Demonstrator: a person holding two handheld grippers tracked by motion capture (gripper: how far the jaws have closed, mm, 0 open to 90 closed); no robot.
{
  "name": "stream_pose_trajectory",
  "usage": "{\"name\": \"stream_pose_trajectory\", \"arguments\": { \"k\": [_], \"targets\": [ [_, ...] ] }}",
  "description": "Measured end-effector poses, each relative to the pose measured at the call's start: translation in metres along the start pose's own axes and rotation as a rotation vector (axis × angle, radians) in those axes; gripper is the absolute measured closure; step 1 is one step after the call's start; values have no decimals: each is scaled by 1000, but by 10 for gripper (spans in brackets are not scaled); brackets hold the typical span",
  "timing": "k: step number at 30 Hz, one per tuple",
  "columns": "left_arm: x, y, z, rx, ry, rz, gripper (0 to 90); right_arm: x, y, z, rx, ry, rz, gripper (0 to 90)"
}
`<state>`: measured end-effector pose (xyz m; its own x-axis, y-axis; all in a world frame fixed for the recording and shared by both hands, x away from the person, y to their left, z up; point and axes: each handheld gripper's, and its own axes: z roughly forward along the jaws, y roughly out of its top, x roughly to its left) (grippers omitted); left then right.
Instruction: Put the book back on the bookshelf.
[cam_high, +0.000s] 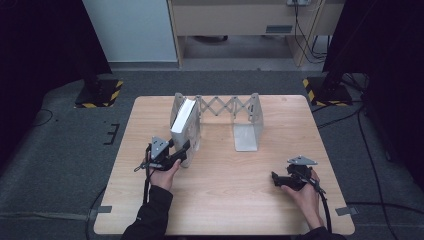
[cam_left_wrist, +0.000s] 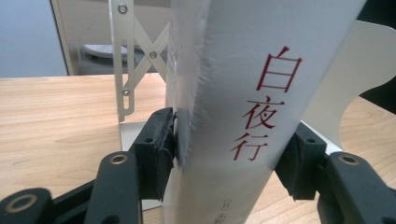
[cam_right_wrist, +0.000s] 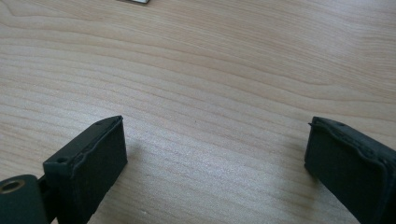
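Observation:
A white book (cam_high: 184, 125) stands upright at the left end of a white expanding metal book rack (cam_high: 227, 106) at the back of the wooden table (cam_high: 225, 200). My left gripper (cam_high: 186, 149) is shut on the book's lower front edge. In the left gripper view the book's spine (cam_left_wrist: 243, 93) carries red characters and sits clamped between both black pads, with the rack's lattice (cam_left_wrist: 140, 60) behind. My right gripper (cam_high: 276, 178) rests low over the front right of the table. Its jaws stand wide open, and the right gripper (cam_right_wrist: 215, 149) has bare wood between them.
The rack's right end plate (cam_high: 246, 136) stands free with its foot flat on the table. Two stands with yellow-black bases (cam_high: 100, 92) (cam_high: 327, 90) flank the table's far corners on the grey carpet. A wooden desk (cam_high: 240, 20) and cables lie beyond.

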<state>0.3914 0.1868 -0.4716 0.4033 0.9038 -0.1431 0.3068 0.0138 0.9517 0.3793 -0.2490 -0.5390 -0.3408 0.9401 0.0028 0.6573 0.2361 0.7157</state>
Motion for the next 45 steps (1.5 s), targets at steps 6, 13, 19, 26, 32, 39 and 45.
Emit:
{"name": "stream_pose_trajectory", "arguments": {
  "k": [6, 13, 19, 26, 32, 39, 45],
  "targets": [
    [-2, 3, 12, -2, -2, -3, 430, 0, 0, 0, 0, -1, 0, 58],
    [-4, 5, 21, -3, 5, -6, 420, 0, 0, 0, -1, 1, 0, 58],
    [-5, 9, 30, 7, 8, 4, 415, 0, 0, 0, -1, 0, -1, 59],
    [-4, 11, 38, 8, 17, 1, 414, 0, 0, 0, -1, 1, 0, 59],
    [-3, 14, 46, 9, 24, 2, 411, 0, 0, 0, -1, 0, -1, 58],
    [-2, 12, 52, -9, 29, -11, 402, 0, 0, 0, -1, 0, 0, 59],
    [-3, 18, 59, 20, 48, 11, 402, 0, 0, 0, -1, 0, 0, 59]
  ]
}}
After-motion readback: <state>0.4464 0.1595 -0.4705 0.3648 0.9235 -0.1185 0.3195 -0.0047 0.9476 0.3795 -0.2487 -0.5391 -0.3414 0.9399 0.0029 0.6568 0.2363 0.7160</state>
